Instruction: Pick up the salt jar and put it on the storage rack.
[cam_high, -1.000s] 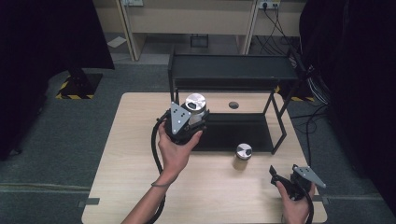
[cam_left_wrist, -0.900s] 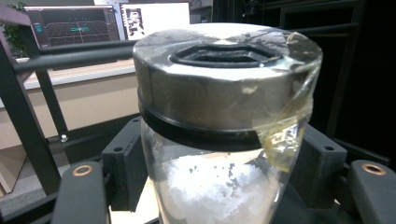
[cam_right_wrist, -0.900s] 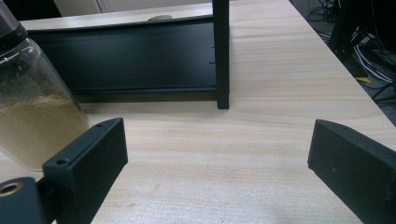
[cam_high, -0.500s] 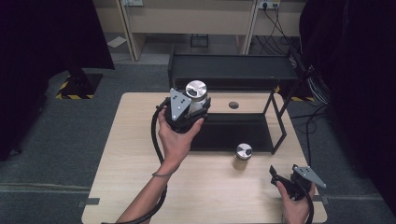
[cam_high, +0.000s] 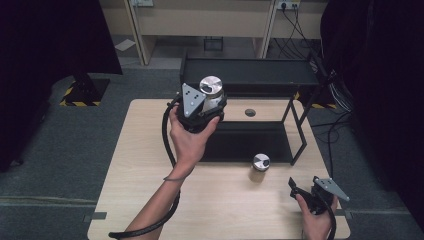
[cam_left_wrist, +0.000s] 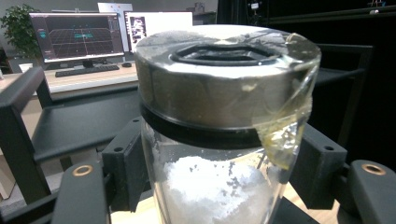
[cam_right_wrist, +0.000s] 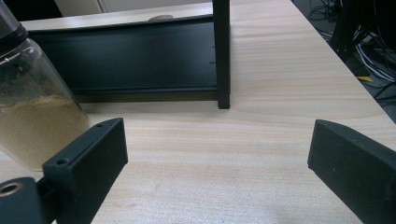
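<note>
One wood table (cam_high: 150, 200), grey carpet (cam_high: 60, 150).

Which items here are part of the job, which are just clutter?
In the job:
- jar of white powder, held in the left gripper
- black shelf rack
- jar of tan powder, on the table

Lying about:
- monitors
- keyboard
- cables

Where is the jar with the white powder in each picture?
High view: the jar with white powder is held up in the left gripper, above the table's far left part.
Left gripper view: the jar stands in the middle, between the black jaws.
Right gripper view: not in it; the jar there holds tan powder.
Shared landmark: the black rack.
</note>
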